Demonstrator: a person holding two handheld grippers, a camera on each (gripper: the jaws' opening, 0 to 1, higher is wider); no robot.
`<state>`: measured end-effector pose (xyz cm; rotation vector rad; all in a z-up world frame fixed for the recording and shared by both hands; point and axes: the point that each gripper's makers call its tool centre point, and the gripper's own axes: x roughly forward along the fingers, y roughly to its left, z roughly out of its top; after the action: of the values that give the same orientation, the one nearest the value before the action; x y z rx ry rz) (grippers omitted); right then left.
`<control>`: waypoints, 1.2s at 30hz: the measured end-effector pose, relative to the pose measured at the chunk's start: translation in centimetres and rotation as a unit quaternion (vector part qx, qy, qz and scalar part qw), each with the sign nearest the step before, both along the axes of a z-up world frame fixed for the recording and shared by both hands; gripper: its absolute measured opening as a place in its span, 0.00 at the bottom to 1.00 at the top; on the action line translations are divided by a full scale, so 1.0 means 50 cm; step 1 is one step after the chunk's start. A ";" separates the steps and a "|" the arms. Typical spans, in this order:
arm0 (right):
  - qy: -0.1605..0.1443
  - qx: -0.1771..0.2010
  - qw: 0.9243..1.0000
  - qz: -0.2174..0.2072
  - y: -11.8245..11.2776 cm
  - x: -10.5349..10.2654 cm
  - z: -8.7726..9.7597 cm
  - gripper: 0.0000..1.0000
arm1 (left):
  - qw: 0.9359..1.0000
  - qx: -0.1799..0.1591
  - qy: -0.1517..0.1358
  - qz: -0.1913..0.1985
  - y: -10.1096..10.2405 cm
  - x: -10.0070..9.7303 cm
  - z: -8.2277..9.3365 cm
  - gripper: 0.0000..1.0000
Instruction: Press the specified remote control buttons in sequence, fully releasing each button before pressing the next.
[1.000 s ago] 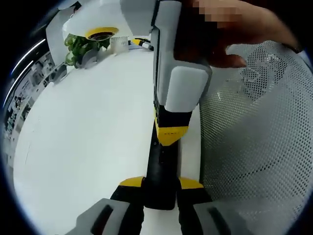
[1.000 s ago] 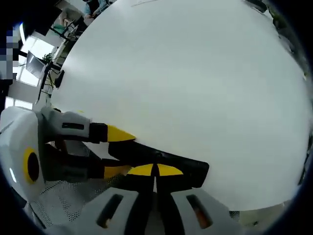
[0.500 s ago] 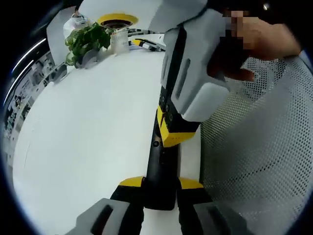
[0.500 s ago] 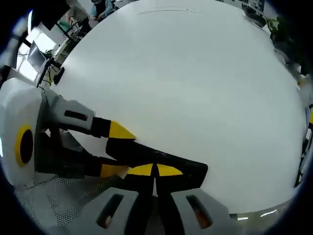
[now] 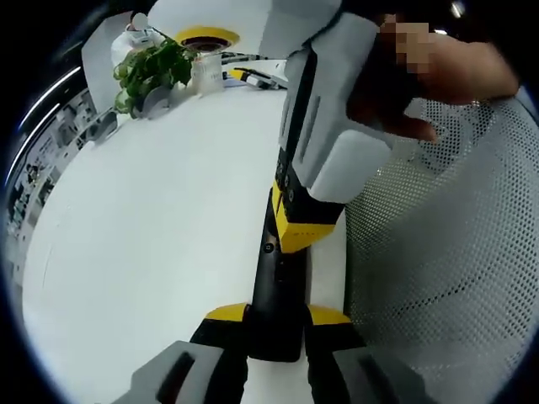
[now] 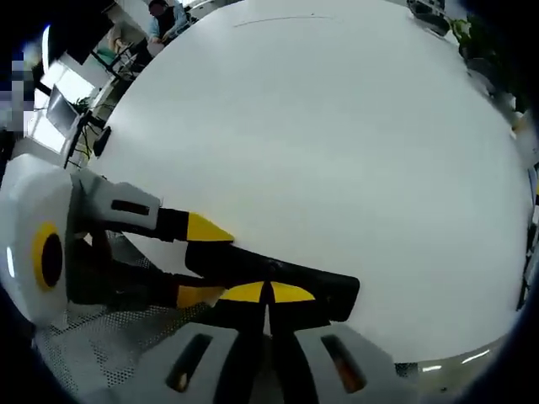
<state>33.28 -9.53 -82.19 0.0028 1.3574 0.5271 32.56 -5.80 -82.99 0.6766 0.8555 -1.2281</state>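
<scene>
On the round white table [image 5: 152, 219], the left gripper [image 5: 274, 316] clamps the slim black remote control [image 5: 274, 286] near the table's edge. The right gripper [image 6: 268, 292], jaws closed, has barely shifted over half a second; its yellow tips sit on the remote, apparently mid-press.

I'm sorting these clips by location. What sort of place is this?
Probably an office or lab workspace: a large white table, a potted plant at its far edge, and desks with monitors beyond, where a person sits.
</scene>
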 end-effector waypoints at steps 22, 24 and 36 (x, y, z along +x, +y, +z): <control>0.047 -0.006 0.999 0.000 -0.002 -0.029 -0.007 0.00 | 1.000 0.002 0.000 -0.002 -0.001 0.000 -0.002 0.25; 0.048 0.000 0.999 -0.005 0.000 -0.026 -0.005 0.00 | 1.000 0.002 0.000 -0.003 -0.001 0.001 -0.002 0.25; 0.040 -0.015 0.999 0.029 0.006 -0.029 -0.010 0.00 | 1.000 0.004 0.001 -0.005 -0.001 0.000 -0.001 0.25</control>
<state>31.82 -9.24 -82.68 -0.0414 1.4478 0.5607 32.55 -5.84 -83.05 0.6865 0.8595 -1.2345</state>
